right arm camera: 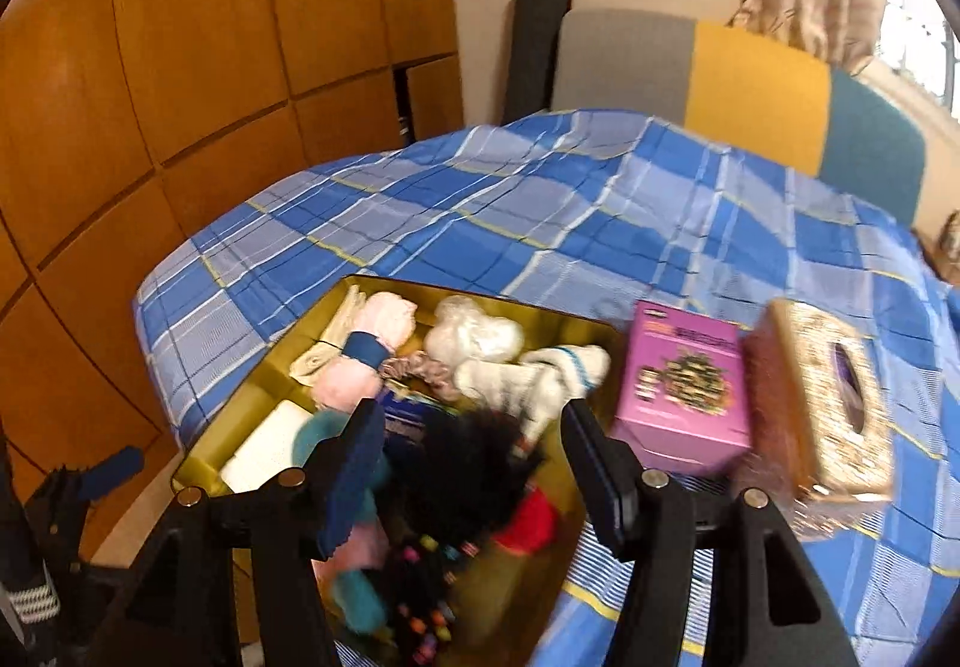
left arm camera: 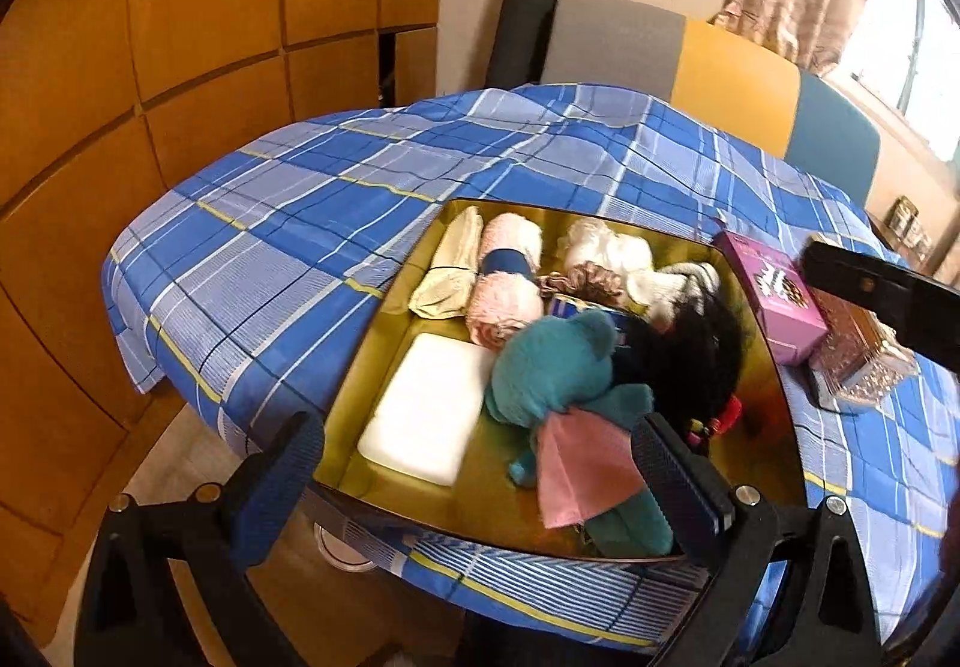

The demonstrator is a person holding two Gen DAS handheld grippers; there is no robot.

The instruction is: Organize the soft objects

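A gold tray (left arm camera: 360,367) (right arm camera: 198,457) sits on the blue checked tablecloth and holds soft things: a teal plush bear (left arm camera: 558,361) with a pink cloth (left arm camera: 582,463), a white pad (left arm camera: 426,409), a pink rolled towel (left arm camera: 507,283) (right arm camera: 366,355), white socks (right arm camera: 528,373), a cream cloth (left arm camera: 456,265) and a black fluffy item (left arm camera: 690,355) (right arm camera: 468,463). My left gripper (left arm camera: 480,481) is open and empty above the tray's near edge. My right gripper (right arm camera: 474,451) is open and empty above the black item; it also shows in the left wrist view (left arm camera: 870,289).
A purple box (left arm camera: 774,295) (right arm camera: 684,391) and a glittery gold tissue box (left arm camera: 858,355) (right arm camera: 822,403) stand right of the tray. A grey, yellow and teal chair (left arm camera: 720,66) stands behind the table. Wooden cabinets (left arm camera: 150,66) fill the left side.
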